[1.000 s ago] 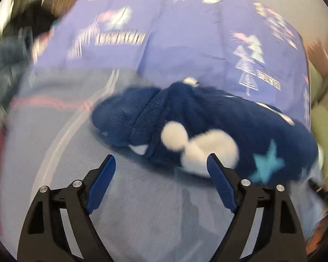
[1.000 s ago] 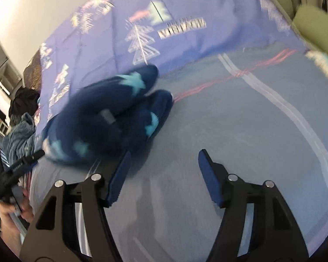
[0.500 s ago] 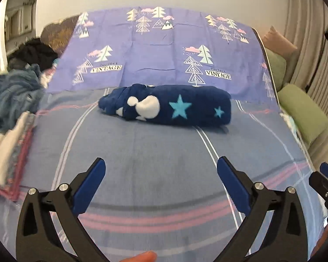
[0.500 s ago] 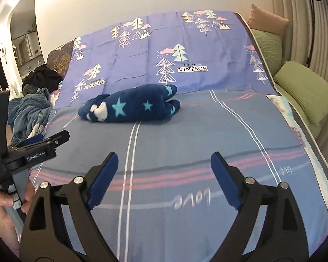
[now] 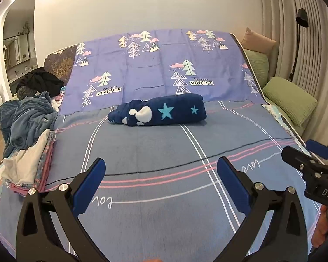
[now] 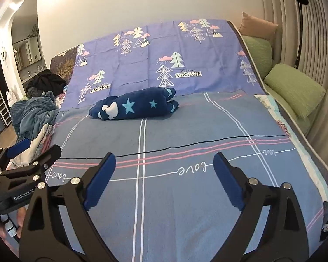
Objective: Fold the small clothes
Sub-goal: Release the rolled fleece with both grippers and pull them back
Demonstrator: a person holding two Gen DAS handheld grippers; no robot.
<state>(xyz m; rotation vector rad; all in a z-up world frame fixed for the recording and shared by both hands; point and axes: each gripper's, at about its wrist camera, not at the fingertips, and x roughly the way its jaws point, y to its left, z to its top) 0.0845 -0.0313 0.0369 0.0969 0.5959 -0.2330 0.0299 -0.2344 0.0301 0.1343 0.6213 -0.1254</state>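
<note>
The folded navy fleece garment [image 5: 161,113], printed with light blue stars and white blobs, lies on the bed [image 5: 164,207] just in front of the lilac tree-print cover [image 5: 159,65] that drapes the head end, its long side running across the bed. Nothing lies between the garment and the two grippers: only bare grey-blue sheet with pink, white and black stripes and looping "love" script. The left gripper [image 5: 160,170] hangs well short of the garment, over the near part of the bed, its jaws spread wide with nothing between them; they have just been opening. The right gripper [image 6: 164,166] hangs likewise near the foot of the bed, its jaws also wide apart and empty, and also just opened further. Each gripper shows at the edge of the other's view (the right one at the far right of the left wrist view, the left one at the far left of the right wrist view), so they sit side by side and apart. To the left of the garment, at the bed's edge, is a heap of clothes [image 5: 26,118]: a rumpled blue-grey piece, a white one and pink-patterned layers beneath, with a dark pile farther back. To the right of the garment, green cushions [image 5: 288,100] and a tan one line the curtained wall, beside a black floor lamp [image 5: 299,21].
</note>
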